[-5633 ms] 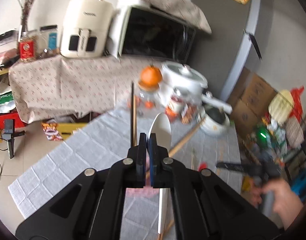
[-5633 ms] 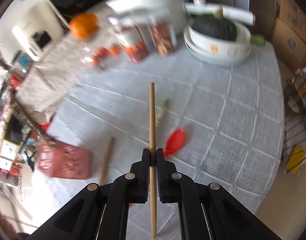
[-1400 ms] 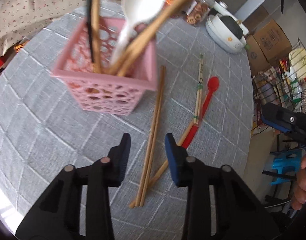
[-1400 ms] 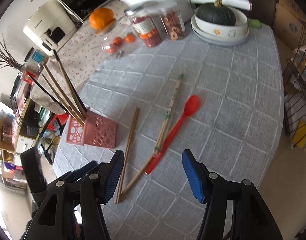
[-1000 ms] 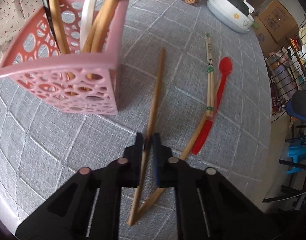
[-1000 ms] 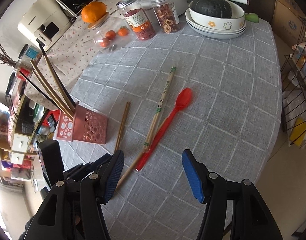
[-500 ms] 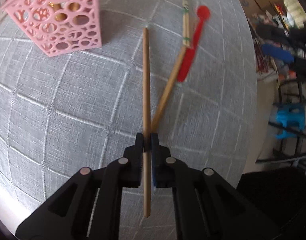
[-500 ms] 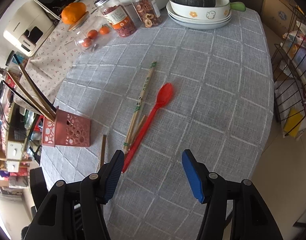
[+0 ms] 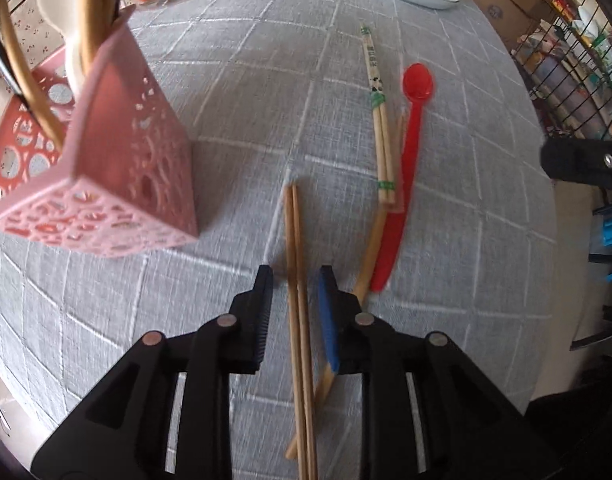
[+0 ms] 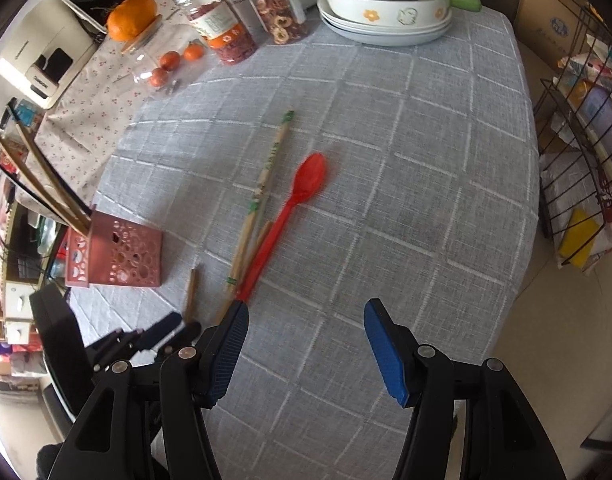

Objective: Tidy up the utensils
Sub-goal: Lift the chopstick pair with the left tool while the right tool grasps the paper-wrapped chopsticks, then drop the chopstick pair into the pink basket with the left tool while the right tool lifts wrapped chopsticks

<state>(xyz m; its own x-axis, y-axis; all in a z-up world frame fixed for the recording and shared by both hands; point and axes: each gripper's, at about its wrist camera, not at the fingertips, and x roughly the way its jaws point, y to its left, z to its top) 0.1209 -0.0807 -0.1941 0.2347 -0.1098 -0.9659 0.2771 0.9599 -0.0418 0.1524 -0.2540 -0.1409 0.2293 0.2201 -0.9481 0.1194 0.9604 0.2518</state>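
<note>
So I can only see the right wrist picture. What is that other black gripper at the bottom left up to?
Observer: The left gripper points down over two plain wooden chopsticks that run between its fingers. Its jaws are opening and the pads are clear of the sticks.
Operator: And the pink basket, is it only sticks in there?
Observer: No. From the left wrist view, a white spoon stands in the pink basket among the chopsticks.
</note>
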